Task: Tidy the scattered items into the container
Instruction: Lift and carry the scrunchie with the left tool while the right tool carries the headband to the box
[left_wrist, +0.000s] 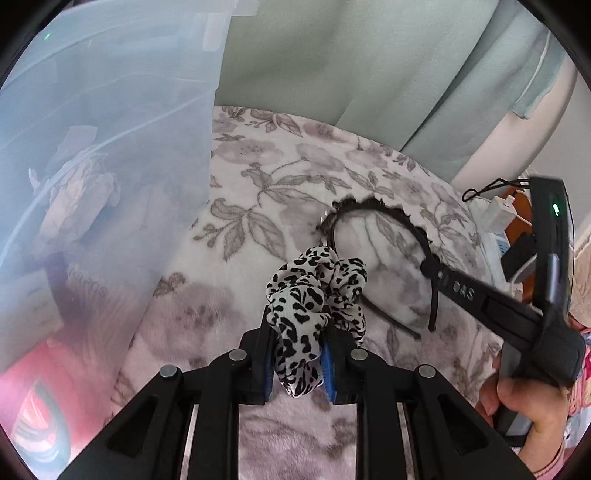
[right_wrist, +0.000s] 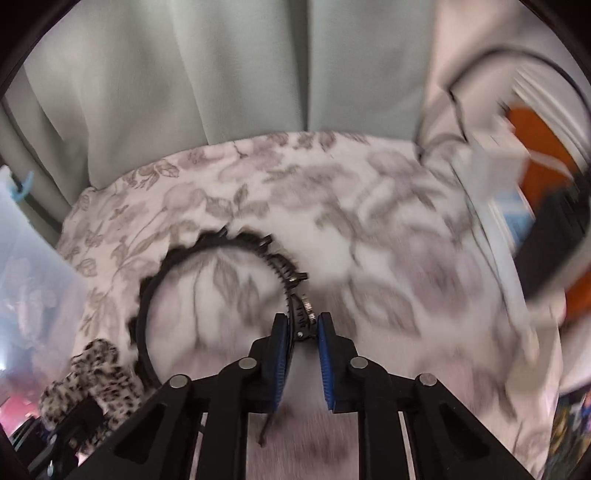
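Note:
My left gripper is shut on a black-and-white leopard-print scrunchie and holds it just above the floral blanket; the scrunchie also shows at the lower left of the right wrist view. A black toothed headband lies on the blanket to its right. My right gripper is shut on one end of the headband, and its fingers show in the left wrist view. A translucent plastic container stands at the left, with items dimly seen inside.
Pale green curtains hang behind the blanket. A power strip with plugs and cables sits at the right edge, near an orange surface. The container's wall shows at the left of the right wrist view.

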